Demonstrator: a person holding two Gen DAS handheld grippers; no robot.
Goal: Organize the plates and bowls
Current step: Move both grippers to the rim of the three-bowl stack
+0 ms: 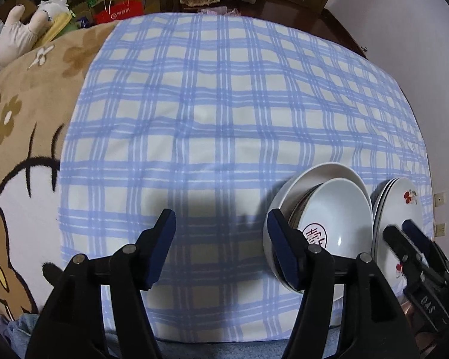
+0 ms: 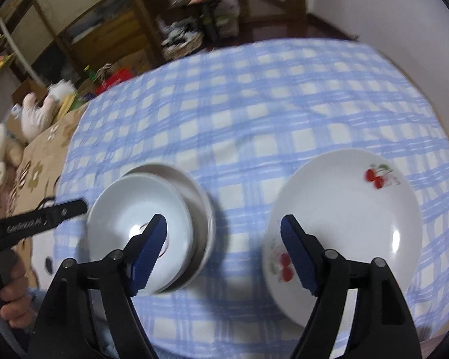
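A stack of white bowls (image 1: 335, 206) rests on the blue checked cloth (image 1: 224, 104); the top one tilts and bears a red seal mark. To its right lies a stack of white plates (image 1: 404, 197) with cherry prints. My left gripper (image 1: 221, 239) is open over bare cloth, its right finger in front of the bowls' left rim. In the right wrist view my right gripper (image 2: 224, 239) is open, with the bowls (image 2: 140, 209) behind its left finger and the cherry plate (image 2: 344, 209) behind its right finger. Only cloth lies between its fingers.
A brown flowered blanket (image 1: 24, 113) covers the left side. A plush toy (image 1: 18, 36) and a red bag (image 1: 119, 12) sit beyond it. Wooden shelves (image 2: 104, 30) stand at the back. A white wall (image 1: 419, 45) borders the right. A hand (image 2: 12, 299) holds the left gripper's handle.
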